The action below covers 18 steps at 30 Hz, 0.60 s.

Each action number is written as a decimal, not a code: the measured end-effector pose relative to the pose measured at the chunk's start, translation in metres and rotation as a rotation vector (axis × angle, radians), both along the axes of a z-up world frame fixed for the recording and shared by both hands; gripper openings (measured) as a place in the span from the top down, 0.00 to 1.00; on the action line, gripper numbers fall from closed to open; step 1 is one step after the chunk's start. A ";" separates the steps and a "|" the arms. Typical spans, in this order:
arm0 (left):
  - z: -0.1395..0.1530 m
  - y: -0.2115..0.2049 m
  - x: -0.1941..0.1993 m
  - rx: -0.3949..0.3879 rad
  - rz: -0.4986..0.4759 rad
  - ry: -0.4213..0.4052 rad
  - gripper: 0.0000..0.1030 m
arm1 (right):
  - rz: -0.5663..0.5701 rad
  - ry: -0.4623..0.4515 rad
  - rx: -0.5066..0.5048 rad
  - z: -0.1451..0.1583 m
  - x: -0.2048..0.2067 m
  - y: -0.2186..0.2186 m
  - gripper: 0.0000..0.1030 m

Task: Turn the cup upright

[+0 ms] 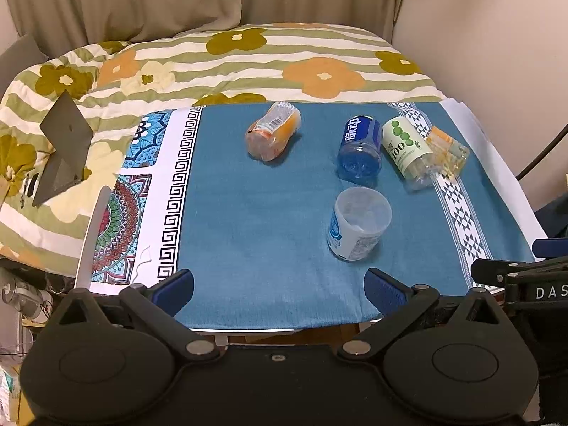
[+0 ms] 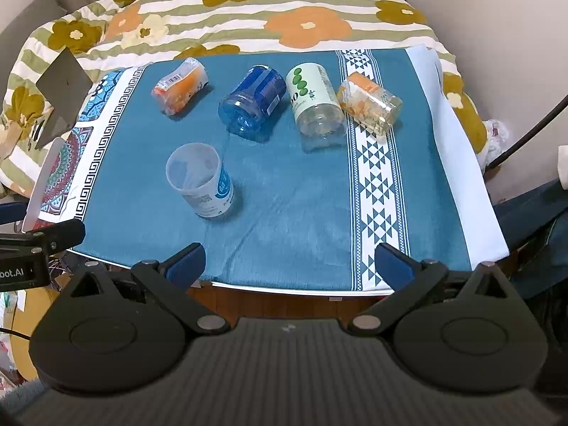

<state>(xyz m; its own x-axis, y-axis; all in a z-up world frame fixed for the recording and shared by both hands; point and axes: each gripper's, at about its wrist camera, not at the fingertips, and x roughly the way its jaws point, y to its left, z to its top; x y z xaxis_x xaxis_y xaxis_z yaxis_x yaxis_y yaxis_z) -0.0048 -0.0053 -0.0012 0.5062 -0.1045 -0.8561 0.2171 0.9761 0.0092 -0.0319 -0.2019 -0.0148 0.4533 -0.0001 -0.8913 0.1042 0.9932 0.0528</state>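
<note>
A clear cup with a white-and-blue label (image 1: pixel 358 223) stands upright, mouth up, on the blue cloth (image 1: pixel 248 220); it also shows in the right wrist view (image 2: pixel 202 181). Several cut bottle cups lie on their sides behind it: an orange one (image 1: pixel 273 131) (image 2: pixel 181 85), a blue one (image 1: pixel 360 147) (image 2: pixel 254 101), a white-green one (image 1: pixel 408 147) (image 2: pixel 316 97) and a clear-orange one (image 1: pixel 447 151) (image 2: pixel 369 101). My left gripper (image 1: pixel 278 291) is open and empty at the cloth's near edge. My right gripper (image 2: pixel 289 261) is open and empty at the near edge too.
A floral striped quilt (image 1: pixel 248 60) lies behind the cloth. A dark folded stand (image 1: pixel 64 145) sits on it at the left. A patterned white cloth border (image 1: pixel 170 191) runs along the left. The table's front edge (image 2: pixel 301 287) is just before my fingers.
</note>
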 end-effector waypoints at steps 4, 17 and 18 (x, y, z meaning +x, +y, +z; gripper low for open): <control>0.000 0.001 0.000 0.001 0.001 0.001 0.00 | 0.003 0.002 0.000 0.000 0.000 0.001 0.00; 0.000 0.001 -0.001 0.014 -0.003 -0.001 0.00 | -0.001 -0.002 0.001 0.001 0.000 0.001 0.00; 0.000 0.001 -0.001 0.015 -0.003 -0.002 0.00 | 0.000 -0.001 0.000 0.001 0.000 0.001 0.00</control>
